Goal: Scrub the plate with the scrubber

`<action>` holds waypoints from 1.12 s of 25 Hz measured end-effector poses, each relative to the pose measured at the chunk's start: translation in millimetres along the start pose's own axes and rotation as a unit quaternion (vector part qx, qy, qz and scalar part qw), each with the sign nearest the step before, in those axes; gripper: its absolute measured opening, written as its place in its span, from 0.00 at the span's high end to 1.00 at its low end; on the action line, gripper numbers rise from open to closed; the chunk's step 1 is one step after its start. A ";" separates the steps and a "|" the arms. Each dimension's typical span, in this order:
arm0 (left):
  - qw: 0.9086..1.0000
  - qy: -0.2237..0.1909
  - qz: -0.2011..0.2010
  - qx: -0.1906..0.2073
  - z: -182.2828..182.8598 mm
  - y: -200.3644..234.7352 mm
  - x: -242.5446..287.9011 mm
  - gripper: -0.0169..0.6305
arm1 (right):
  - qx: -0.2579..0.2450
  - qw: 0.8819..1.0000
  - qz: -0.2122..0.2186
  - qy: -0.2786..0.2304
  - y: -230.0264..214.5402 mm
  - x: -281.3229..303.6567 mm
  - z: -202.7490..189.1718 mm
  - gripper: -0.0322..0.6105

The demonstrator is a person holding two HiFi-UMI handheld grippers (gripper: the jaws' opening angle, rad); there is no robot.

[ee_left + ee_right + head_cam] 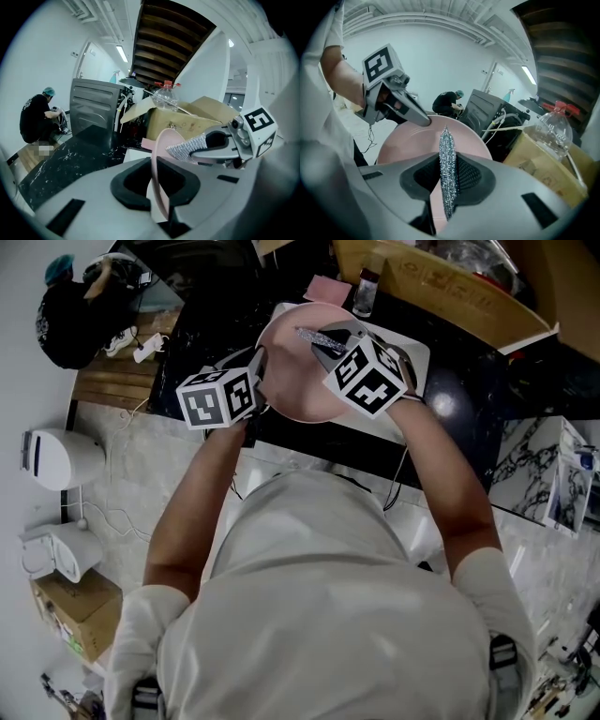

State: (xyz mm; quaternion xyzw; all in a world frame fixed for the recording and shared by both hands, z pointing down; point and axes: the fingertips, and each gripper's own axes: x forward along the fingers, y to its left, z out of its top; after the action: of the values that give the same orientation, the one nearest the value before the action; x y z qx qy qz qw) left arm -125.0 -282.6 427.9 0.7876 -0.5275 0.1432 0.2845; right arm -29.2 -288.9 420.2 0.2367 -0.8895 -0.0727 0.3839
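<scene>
Between the jaws of the left tool (157, 183) I saw the rim of the pink plate (291, 381) edge-on. The pads were drawn nearly together and pinched it at its left side. Ahead of that tool and to its right, the right tool (326, 341) was clamped on the silvery scrubber (448, 159). The scrubber stood as a thin upright strip between the pads, and its outer part lay against the plate's inner face. The two tools sat close, with only the plate's hollow between them.

Under the plate lay a white mat (412, 354) on the dark marbled counter (469, 418); whether the plate touched the mat I could not tell. Beyond the right tool the room was tight: a small bottle (367, 289) stood just past the plate's far rim, with a cardboard box (441, 282) behind it. To the right of the right tool, bare counter ran on to its edge.

The person's forearms (450, 465) reached forward and converged over the plate. Each tool pointed forward and down, its marker cube uppermost.
</scene>
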 end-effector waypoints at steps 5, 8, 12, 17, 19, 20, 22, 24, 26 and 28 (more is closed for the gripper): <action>1.000 0.001 0.004 -0.010 -2.7 5.2 0.6 0.93 | -0.016 0.998 0.055 0.002 50.5 5.8 -4.1 0.83; 1.000 -0.002 0.005 -0.011 -0.8 6.2 0.8 0.92 | -0.023 0.996 0.087 0.005 79.3 6.4 -8.8 0.83; 1.000 -0.010 0.000 -0.027 1.6 7.1 0.9 0.92 | -0.049 0.989 0.136 0.014 116.8 3.8 -16.1 0.83; 1.000 -0.003 0.001 -0.022 -4.5 7.7 5.8 0.93 | -0.069 0.985 0.158 0.015 123.8 -2.7 -20.9 0.83; 1.000 0.001 0.003 -0.022 -7.5 7.7 7.1 0.93 | -0.052 0.988 0.145 0.007 106.6 -7.9 -18.6 0.83; 1.000 0.002 0.004 -0.021 -8.5 7.7 7.2 0.93 | -0.045 0.990 0.134 0.003 95.4 -10.9 -17.2 0.83; 1.000 0.005 0.007 -0.018 -10.0 7.5 6.7 0.94 | -0.044 0.993 0.108 0.001 71.4 -16.0 -15.6 0.83; 1.000 0.010 0.007 -0.016 -13.3 5.9 6.7 0.94 | -0.047 0.995 0.083 0.001 47.9 -19.8 -15.0 0.83; 1.000 0.013 0.004 -0.014 -16.4 3.3 7.5 0.95 | -0.046 0.997 0.060 0.001 25.5 -23.4 -13.9 0.83; 1.000 0.015 0.001 -0.014 -18.8 0.9 8.0 0.95 | -0.052 0.998 0.033 0.004 4.6 -25.8 -12.4 0.83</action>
State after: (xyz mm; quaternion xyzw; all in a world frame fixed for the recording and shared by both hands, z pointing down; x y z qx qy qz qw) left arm -121.3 -277.6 447.3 0.7807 -0.5259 0.1482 0.3032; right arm -6.7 -271.9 413.4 0.1876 -0.8901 -0.1053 0.4017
